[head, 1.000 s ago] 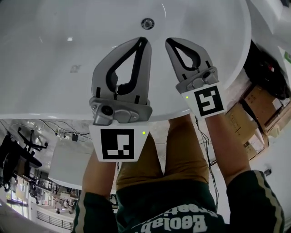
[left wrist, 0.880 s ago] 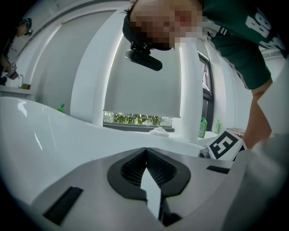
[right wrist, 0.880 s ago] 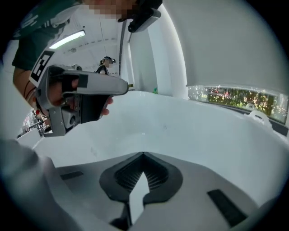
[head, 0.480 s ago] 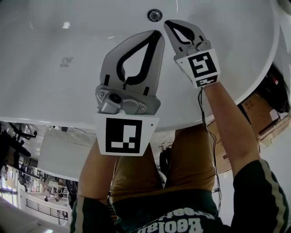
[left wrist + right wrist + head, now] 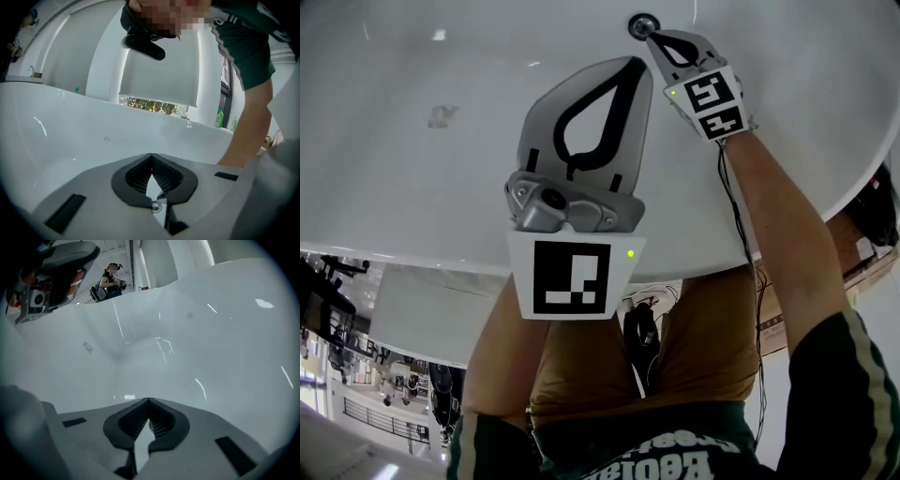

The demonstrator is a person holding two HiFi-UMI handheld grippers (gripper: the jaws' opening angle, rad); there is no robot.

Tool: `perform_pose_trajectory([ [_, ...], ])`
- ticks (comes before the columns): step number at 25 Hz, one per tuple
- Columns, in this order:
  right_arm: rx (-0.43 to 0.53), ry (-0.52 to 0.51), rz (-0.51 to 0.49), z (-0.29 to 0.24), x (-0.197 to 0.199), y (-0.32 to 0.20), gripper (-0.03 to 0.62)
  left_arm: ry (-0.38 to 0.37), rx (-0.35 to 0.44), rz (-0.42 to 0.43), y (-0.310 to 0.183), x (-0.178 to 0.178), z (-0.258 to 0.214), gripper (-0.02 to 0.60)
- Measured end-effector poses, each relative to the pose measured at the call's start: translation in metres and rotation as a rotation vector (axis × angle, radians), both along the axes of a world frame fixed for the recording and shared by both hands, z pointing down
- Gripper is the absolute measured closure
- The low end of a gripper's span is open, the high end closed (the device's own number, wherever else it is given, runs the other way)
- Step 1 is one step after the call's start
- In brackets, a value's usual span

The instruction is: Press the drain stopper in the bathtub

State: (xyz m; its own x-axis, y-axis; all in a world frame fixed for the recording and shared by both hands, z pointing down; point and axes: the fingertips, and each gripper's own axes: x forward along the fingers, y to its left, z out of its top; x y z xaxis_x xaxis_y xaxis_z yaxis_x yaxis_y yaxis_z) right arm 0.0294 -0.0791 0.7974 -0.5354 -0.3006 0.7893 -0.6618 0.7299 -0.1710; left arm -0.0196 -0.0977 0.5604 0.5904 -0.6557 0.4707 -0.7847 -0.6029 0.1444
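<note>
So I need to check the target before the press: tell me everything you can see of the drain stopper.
The drain stopper is a small round disc, shiny and metal-looking with a darker centre, set in the white bathtub near the head view's top edge. The right gripper, jaws shut, has its tips at the stopper's lower right edge; whether they touch is unclear. Neither gripper view shows it.

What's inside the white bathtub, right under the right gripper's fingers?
The round chrome drain stopper sits on the white bathtub floor at the shut right gripper's tip. Whether they touch is hidden; its own view shows only bare tub.
</note>
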Motion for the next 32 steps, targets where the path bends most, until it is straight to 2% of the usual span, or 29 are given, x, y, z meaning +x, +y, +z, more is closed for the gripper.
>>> perform_pose_trajectory([
  [8, -0.038, 0.102, -0.063, 0.048, -0.002, 0.000, 0.583, -0.007, 0.001, 0.012, -0.008, -0.009, 0.019, 0.574],
  [15, -0.079, 0.182, -0.095, 0.079, 0.006, 0.003, 0.583, -0.020, -0.081, -0.007, -0.008, -0.021, 0.040, 0.574],
  [19, -0.104, 0.216, -0.109, 0.090, 0.010, 0.002, 0.583, -0.021, -0.098, -0.016, -0.012, -0.022, 0.043, 0.574],
  [23, -0.107, 0.267, -0.182, 0.099, 0.011, 0.002, 0.583, -0.015, -0.123, -0.028, -0.012, -0.023, 0.047, 0.574],
  [32, -0.169, 0.312, -0.190, 0.121, 0.015, 0.002, 0.583, -0.006, -0.169, -0.057, -0.012, -0.027, 0.055, 0.574],
])
